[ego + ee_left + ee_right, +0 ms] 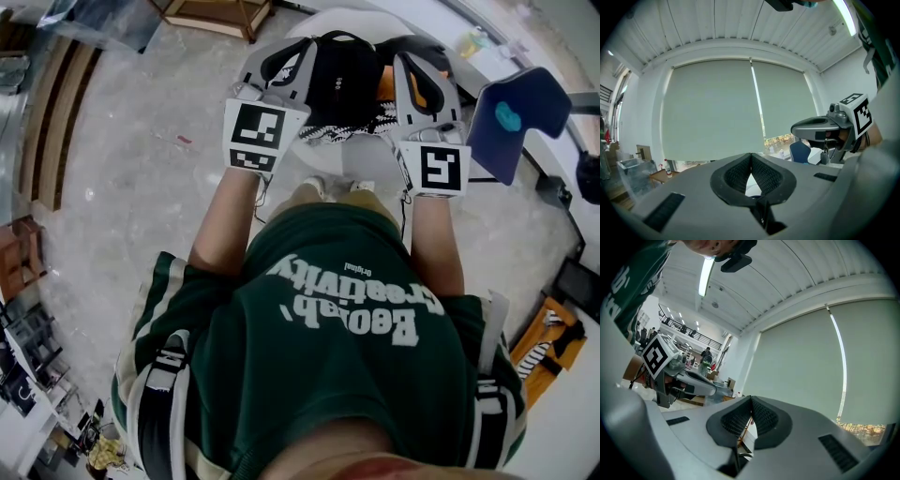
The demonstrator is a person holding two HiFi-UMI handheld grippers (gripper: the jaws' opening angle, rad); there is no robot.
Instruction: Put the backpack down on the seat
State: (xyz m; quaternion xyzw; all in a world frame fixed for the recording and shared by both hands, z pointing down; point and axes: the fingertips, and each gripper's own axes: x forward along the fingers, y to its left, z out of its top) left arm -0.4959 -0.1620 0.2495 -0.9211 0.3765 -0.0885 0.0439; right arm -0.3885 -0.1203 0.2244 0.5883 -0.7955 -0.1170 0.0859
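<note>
Ok so, from the left: your left gripper (277,70) is out in front of you at the left side of the backpack (342,80), and its jaws are pressed together. Its own view just looks level at the window blind (712,108), with nothing I can make out pinched between the pads.

The black backpack is in the middle, between the two grippers on the far side of your knees. It looks like it's resting on the white seat (370,155), though from above I can't tell whether its full weight is down.

Your right gripper (422,80) mirrors the left on the bag's right side, jaws also closed tight on nothing I can see. The blue chair (516,108) is off to the right, well apart.

My read is you're at the tail end: bag on the seat, grip gone. Next move is probably just easing both grippers back toward you without snagging a strap, and checking that the bag doesn't slump off the near edge.
</note>
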